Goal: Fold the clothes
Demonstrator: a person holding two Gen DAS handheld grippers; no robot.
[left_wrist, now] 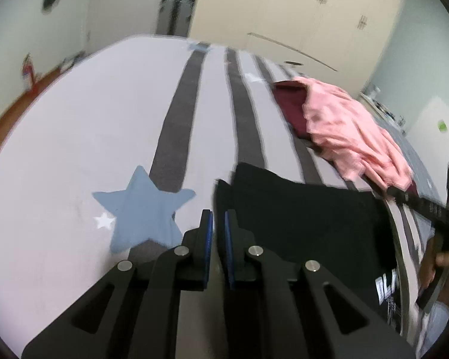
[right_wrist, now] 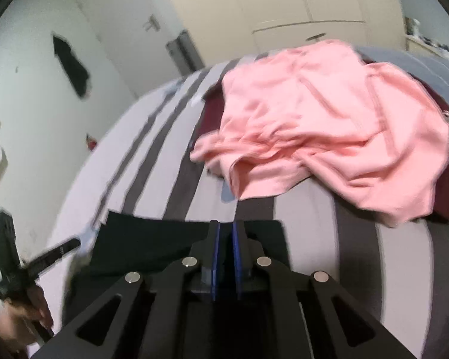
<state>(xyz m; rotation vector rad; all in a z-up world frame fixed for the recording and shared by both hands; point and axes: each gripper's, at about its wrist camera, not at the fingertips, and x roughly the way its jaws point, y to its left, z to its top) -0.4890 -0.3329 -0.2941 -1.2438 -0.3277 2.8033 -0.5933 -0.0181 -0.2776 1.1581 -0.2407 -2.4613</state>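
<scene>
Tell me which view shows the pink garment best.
The right wrist view: the pink garment fills its upper middle, crumpled on the striped bed, with folds and edges visible. The left wrist view shows it smaller and blurred, off to the right, over a maroon garment.

White block letters "BL" show on the black cotton T-shirt point(left_wrist: 387, 288), lower right of the left wrist view; the rest is cut off.

Each matte black two-finger gripper, left point(left_wrist: 218, 220) and right point(right_wrist: 225, 230), has blue-edged finger pads point(left_wrist: 208, 240), triangular cut-outs at 6 o'clock, and four silver round pivot screws point(right_wrist: 189, 261).
</scene>
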